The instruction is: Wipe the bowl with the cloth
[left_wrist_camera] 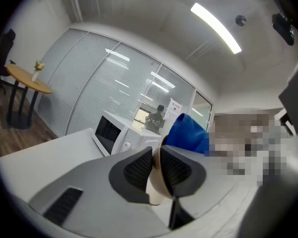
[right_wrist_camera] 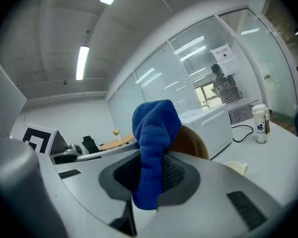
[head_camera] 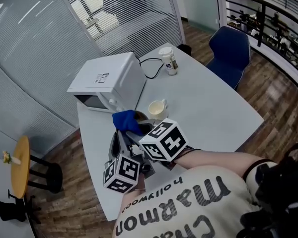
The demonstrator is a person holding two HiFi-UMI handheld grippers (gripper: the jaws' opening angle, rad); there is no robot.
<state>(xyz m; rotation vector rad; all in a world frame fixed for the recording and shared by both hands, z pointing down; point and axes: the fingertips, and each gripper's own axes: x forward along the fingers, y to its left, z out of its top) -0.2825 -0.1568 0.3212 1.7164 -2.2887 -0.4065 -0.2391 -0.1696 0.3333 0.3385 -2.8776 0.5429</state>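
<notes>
Left gripper view: the left gripper has its fingers nearly together, pinching the thin rim of the tan bowl. The blue cloth rises just behind them. In the right gripper view, the right gripper has its fingers closed on a narrow fold of the cloth. The free end bunches up in front of the bowl's brown inside. I cannot tell whether the cloth is pressing on the bowl. From the head view, both are held over the near part of the tabletop, close to the person.

The likeliest trouble is the rim pinch. It is a small hold on a smooth edge, so a firm push from the cloth could twist the bowl in the fingers or lever it out, dropping it. The cloth is caught by one fold only, and dragging it hard across the bowl could pull it free. A wide sweep could also knock the cup just beyond.

The shirt carries print that reads upside down from here: "hollywood" is legible, the larger letters only partly. The marker cubes bear black-and-white squares and no words. The labels on the bottle and the microwave are too small to read.
</notes>
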